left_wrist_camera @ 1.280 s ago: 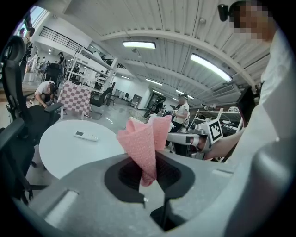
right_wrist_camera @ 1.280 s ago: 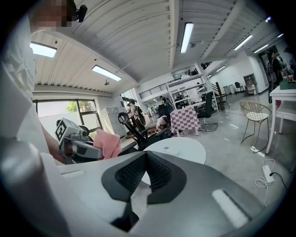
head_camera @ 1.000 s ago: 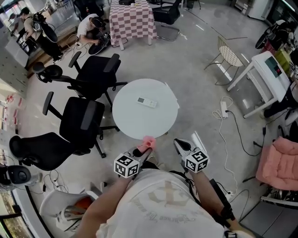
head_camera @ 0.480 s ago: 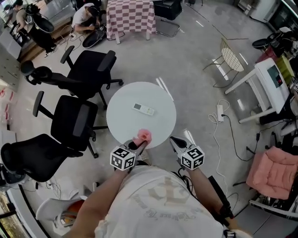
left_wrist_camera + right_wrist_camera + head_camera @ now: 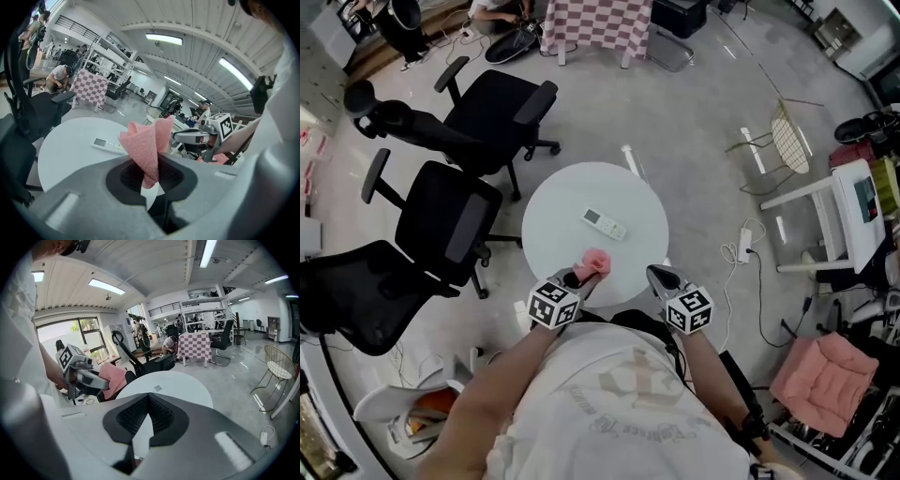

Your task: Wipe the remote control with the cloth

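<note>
A pale grey polished floor (image 5: 694,122) is seen all around. Three black office chairs (image 5: 450,225) are set by the left edge of a round white tabletop (image 5: 562,202). A table draped in a pink-and-white checked cover (image 5: 598,21) is seen far beyond its far edge. The person's white-shirted torso (image 5: 619,403) is seen just behind the near edge, with both arms stretched forward.

The left claw (image 5: 579,279) is held at the near edge. Its jaws are clamped on a crumpled pink textured cloth (image 5: 596,262), which is gripped by its lower end and stands out past the jaw tips. The right claw (image 5: 660,277) is held at the near-right edge, beside the left one but apart from it. Its jaws are pressed together with nothing between them.

A slim white rectangular remote control (image 5: 605,224), with a small display at one end, is laid flat and face up about the middle of the tabletop. It is apart from the cloth and touched by neither claw.
</note>
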{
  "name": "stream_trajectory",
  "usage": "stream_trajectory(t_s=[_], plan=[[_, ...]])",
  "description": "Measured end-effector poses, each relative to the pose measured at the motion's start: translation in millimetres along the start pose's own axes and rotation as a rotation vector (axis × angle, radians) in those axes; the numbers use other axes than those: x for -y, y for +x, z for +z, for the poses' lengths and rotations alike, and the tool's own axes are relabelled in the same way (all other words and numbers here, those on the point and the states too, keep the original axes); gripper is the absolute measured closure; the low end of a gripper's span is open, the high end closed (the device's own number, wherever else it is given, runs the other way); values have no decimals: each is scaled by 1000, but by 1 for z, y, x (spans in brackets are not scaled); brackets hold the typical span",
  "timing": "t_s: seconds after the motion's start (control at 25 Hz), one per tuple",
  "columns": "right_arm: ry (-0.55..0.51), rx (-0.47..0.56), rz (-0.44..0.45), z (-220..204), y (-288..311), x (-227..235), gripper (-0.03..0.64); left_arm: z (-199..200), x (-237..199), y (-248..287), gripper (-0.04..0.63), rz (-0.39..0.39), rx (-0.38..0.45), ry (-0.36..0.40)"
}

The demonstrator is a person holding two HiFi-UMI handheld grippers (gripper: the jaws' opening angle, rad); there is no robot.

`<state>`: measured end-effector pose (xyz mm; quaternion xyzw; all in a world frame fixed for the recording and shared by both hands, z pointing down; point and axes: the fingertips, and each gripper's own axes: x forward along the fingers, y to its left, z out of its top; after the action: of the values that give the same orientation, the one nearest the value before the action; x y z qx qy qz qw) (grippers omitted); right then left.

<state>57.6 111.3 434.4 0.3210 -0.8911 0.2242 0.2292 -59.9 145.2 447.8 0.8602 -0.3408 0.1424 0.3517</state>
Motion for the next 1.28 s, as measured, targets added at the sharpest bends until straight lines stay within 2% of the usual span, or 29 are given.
stream_trajectory(t_s=[0.28, 0.6, 0.8, 0.96, 1.08, 1.28], plan=[[-82, -115, 48, -6, 40, 15, 609, -2, -20, 4, 551, 36, -23, -62], [-191, -267, 137, -42, 83, 35, 607, -15, -43, 36, 551, 107, -91, -142], [-227, -329, 174, -57, 114, 43, 589, -20, -61, 58, 551, 147, -179, -151], [-285, -359, 191, -53, 138, 51, 533, -21, -78, 81, 551, 164, -241, -159], [-340, -392, 198, -59, 155, 56, 434, -17, -84, 100, 551, 151, -278, -146], [-392, -420, 195, -68, 171, 56, 339, -8, -85, 124, 551, 120, -355, -97]])
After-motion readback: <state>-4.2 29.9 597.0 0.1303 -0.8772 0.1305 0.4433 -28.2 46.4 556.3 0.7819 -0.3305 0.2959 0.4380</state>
